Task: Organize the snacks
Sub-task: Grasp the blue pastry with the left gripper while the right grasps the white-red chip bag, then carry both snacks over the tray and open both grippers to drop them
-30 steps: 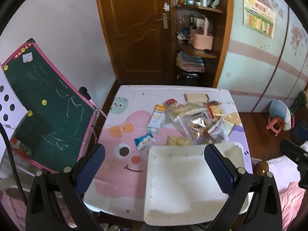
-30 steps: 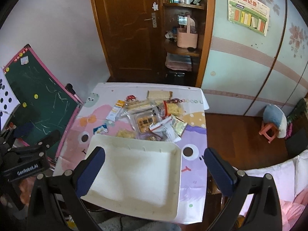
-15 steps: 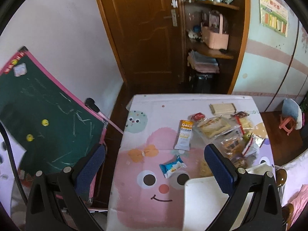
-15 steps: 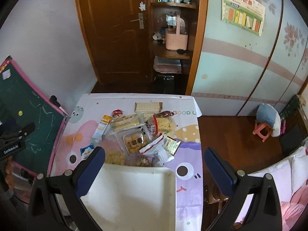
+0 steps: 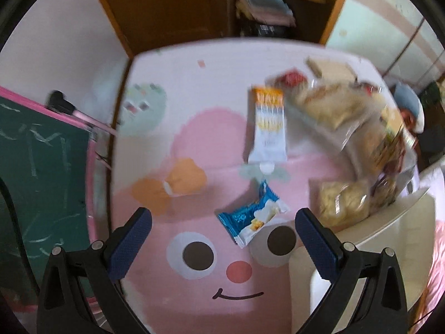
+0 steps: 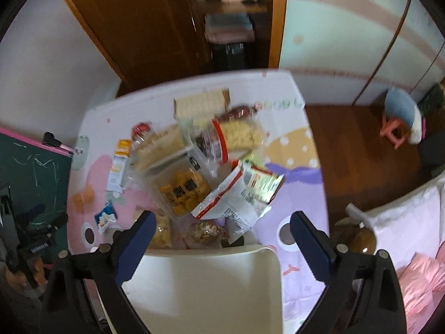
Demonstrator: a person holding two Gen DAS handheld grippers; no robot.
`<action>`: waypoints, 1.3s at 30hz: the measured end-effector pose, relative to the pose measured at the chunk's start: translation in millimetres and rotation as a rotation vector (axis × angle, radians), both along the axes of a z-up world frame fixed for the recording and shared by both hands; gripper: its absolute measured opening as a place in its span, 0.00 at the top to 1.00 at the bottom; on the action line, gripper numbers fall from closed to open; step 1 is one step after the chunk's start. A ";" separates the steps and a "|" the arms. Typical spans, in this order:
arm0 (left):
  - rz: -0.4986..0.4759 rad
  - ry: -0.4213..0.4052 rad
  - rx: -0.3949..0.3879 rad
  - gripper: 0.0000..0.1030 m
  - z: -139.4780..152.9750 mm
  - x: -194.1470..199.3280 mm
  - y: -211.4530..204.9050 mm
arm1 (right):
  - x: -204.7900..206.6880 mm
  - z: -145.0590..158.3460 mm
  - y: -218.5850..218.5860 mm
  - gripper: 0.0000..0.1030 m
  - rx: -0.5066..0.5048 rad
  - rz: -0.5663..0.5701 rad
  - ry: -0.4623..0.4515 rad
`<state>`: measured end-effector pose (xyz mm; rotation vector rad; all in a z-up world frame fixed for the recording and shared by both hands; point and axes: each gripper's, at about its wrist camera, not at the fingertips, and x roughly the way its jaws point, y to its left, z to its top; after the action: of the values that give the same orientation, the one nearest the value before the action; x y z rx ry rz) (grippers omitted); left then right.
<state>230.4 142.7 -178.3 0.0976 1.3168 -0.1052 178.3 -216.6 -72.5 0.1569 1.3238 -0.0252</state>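
A small blue snack packet (image 5: 251, 220) lies on the pink cartoon tablecloth (image 5: 172, 153). My left gripper (image 5: 222, 213) hangs open just above it, and the packet sits between the fingers, nearer the right one. An orange-and-white sachet (image 5: 268, 123) lies beyond. A heap of snack bags (image 6: 194, 167) fills the table's middle, with a white red-edged packet (image 6: 225, 203) on its near side. My right gripper (image 6: 222, 217) hovers over the heap's near side and the far rim of the white tray (image 6: 205, 286). Its jaws are closing, still wide, and nothing is pressed between them.
A green chalkboard with a pink frame (image 5: 41, 167) leans at the table's left edge. A brown door and shelves (image 6: 230, 27) stand behind the table. On the wooden floor to the right are a pink stool (image 6: 395, 133) and pink bedding (image 6: 422, 284).
Both grippers have dropped toward the table. The left one moved off the tray to the blue packet on the left. The right one advanced to the heap's near edge.
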 end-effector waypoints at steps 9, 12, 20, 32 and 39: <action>-0.059 0.115 -0.021 0.01 -52.4 10.6 3.1 | 15.5 -64.2 20.2 0.09 -0.009 0.075 0.138; -0.090 0.150 -0.040 0.01 -59.4 12.9 -0.2 | 14.0 -74.3 28.6 0.09 -0.038 0.122 0.160; -0.104 0.230 -0.070 0.01 -82.1 21.7 -8.3 | 18.3 -95.9 35.9 0.09 -0.109 0.210 0.202; -0.084 0.256 -0.008 0.36 -98.1 41.0 -19.5 | 28.2 -123.2 34.5 0.25 -0.184 0.255 0.222; -0.079 0.215 0.023 0.70 -88.5 47.0 -31.6 | 21.9 -116.5 33.1 0.51 -0.206 0.267 0.173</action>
<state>277.3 111.0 -266.9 0.1613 1.5298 -0.1715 200.2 -183.5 -189.0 -0.2019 1.4967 0.0526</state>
